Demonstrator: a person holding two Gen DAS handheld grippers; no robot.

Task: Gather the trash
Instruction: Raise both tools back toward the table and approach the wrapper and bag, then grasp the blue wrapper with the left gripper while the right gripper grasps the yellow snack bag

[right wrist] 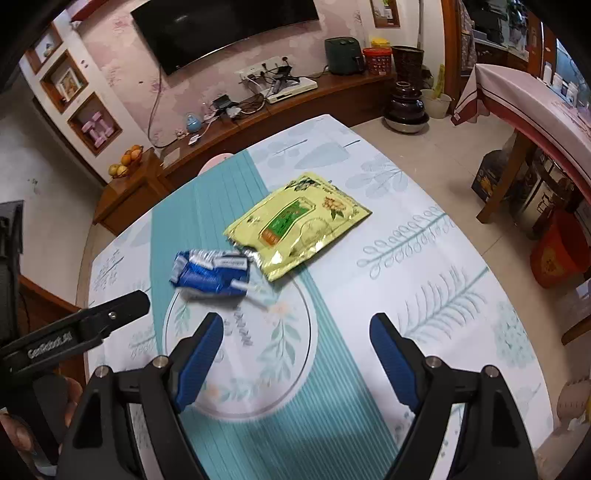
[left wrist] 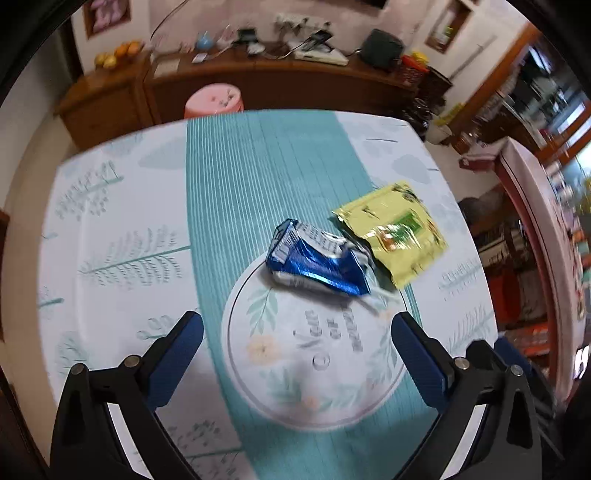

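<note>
In the left wrist view, the left gripper (left wrist: pixel 297 326) hung wide apart and held nothing above the surface (left wrist: pixel 122 221), which wore a white leafy cloth with a teal stripe. A crumpled blue foil wrapper (left wrist: pixel 317 260) lay on the stripe, touching a flat yellow foil packet (left wrist: pixel 397 232). A long brown wooden cabinet (left wrist: pixel 258 85) stood behind.

In the right wrist view, the right gripper (right wrist: pixel 297 328) was spread wide too, with nothing inside. The wrapper (right wrist: pixel 210 273) and packet (right wrist: pixel 299 225) lay ahead. A black television (right wrist: pixel 221 27) hung on the pink wall.
</note>
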